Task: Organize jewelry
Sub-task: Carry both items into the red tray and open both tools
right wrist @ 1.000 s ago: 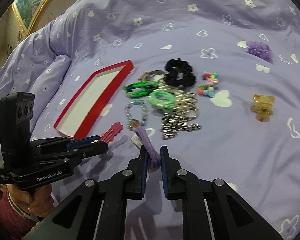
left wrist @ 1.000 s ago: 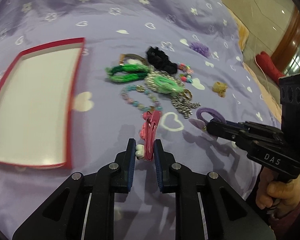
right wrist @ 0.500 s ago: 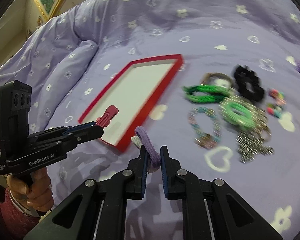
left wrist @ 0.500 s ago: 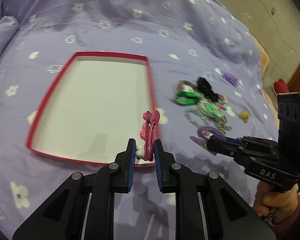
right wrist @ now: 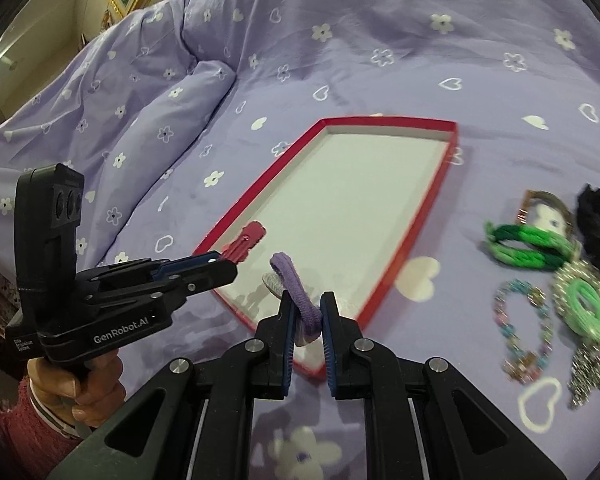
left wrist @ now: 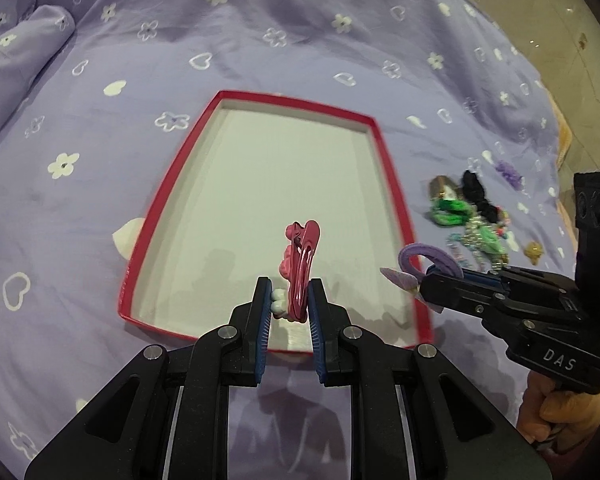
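Left gripper (left wrist: 288, 300): jaws clamped on pink hair clip (left wrist: 302, 268), held above near end of red-rimmed tray (left wrist: 396, 200). Right gripper (right wrist: 305, 320): jaws clamped on purple hair tie (right wrist: 296, 292), above tray's near right rim. Remaining jewelry pile (right wrist: 556, 280) lies on bed (right wrist: 340, 40), right of tray.

Pink clip (left wrist: 300, 276), purple tie (right wrist: 300, 300) — over red tray (left wrist: 396, 200)

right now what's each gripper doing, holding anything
left gripper: closed on the pink hair clip
right gripper: closed on the purple hair tie
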Motion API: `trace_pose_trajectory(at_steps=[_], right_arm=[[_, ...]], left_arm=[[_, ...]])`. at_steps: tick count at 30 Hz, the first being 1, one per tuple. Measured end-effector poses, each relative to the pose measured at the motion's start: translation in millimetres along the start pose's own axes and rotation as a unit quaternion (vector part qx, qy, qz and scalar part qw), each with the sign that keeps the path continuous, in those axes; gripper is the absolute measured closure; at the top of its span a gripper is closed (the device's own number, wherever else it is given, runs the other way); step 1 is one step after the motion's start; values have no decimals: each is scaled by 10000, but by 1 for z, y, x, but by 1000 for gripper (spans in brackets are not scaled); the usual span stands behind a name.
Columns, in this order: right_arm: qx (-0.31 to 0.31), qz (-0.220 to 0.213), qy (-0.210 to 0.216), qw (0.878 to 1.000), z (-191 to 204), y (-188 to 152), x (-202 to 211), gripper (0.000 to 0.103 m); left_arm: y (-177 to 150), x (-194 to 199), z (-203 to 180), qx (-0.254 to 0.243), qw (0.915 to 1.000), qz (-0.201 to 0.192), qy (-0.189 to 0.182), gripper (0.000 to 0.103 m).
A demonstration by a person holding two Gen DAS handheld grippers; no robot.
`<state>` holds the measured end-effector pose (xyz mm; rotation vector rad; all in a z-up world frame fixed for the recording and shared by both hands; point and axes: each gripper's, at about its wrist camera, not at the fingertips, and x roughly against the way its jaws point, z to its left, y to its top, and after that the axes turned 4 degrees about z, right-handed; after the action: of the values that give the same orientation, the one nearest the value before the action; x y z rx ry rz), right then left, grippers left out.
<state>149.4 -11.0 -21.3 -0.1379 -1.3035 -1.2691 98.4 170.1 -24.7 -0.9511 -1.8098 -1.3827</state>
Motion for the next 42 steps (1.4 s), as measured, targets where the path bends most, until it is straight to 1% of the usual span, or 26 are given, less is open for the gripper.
trace_pose_trajectory(at_steps=[6, 11, 16, 19, 23, 26, 30, 33, 41, 42], right_arm=[[77, 365, 58, 9993, 2, 15, -33, 91], [221, 701, -37, 9973, 3, 20, -56, 91], [312, 918, -75, 9953, 3, 20, -67, 89], [386, 945, -94, 9947, 5, 21, -68, 87], [568, 1016, -210, 9930, 11, 20, -68, 86], [596, 1046, -225, 9925, 12, 20, -67, 84], [566, 1015, -158, 9931, 12, 22, -65, 70], [547, 975, -149, 9936, 13, 21, -62, 70], [439, 853, -160, 9953, 16, 20, -50, 69], [425, 820, -154, 9956, 16, 19, -46, 67]], left_arm=[[11, -17, 15, -71, 9996, 231, 159, 87], [15, -31, 20, -158, 9984, 472, 264, 87], [12, -41, 20, -226, 9972, 650, 295, 87], [12, -46, 21, -216, 9967, 720, 312, 86], [12, -47, 22, -199, 9967, 726, 311, 86], [12, -47, 22, -198, 9966, 716, 353, 86], [10, -44, 20, -194, 9966, 699, 393, 80], [10, -43, 20, -194, 9967, 672, 413, 76], [8, -36, 23, -109, 9968, 627, 476, 75], [7, -33, 23, -94, 9970, 601, 475, 73]])
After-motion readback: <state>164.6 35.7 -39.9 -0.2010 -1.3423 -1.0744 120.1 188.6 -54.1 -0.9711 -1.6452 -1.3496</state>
